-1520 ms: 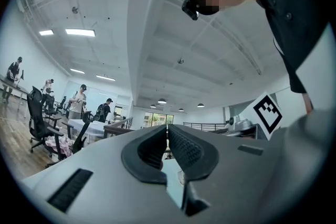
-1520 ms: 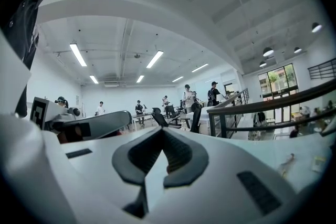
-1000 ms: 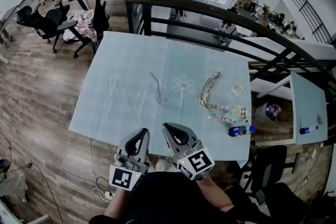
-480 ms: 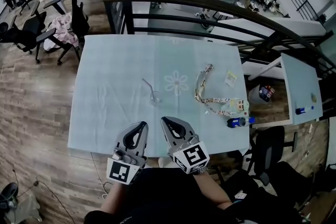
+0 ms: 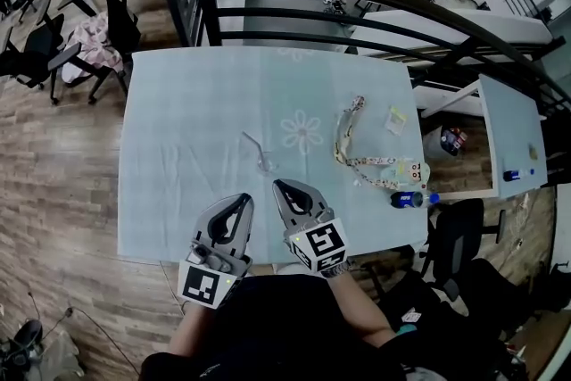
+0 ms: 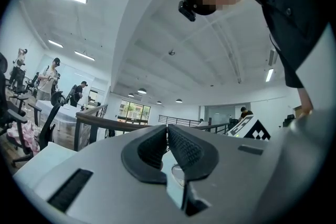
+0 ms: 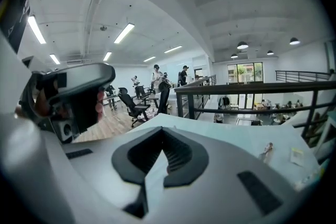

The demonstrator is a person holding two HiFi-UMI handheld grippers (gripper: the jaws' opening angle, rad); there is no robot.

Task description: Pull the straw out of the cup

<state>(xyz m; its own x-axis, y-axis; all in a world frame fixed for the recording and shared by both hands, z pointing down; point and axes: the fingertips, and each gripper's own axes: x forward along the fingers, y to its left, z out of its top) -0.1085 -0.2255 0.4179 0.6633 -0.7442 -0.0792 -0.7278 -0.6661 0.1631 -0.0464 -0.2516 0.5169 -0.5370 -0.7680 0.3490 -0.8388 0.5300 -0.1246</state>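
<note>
Head view: camera high over the near edge, facing steeply down on the whole worktop (image 5: 178,138). The left gripper (image 5: 239,202) and right gripper (image 5: 282,188) sit close beneath it at the lower frame.

Left gripper view: camera low, close behind its own jaws, facing level across the worktop toward the railing (image 6: 100,119).

Right gripper view: same seating, tilted slightly down, facing likewise.

Shared: worktop and railing appear in all three views. The lanyard (image 7: 265,150) appears in the head and right gripper views. The left gripper shows at the right gripper view's left edge.
</note>
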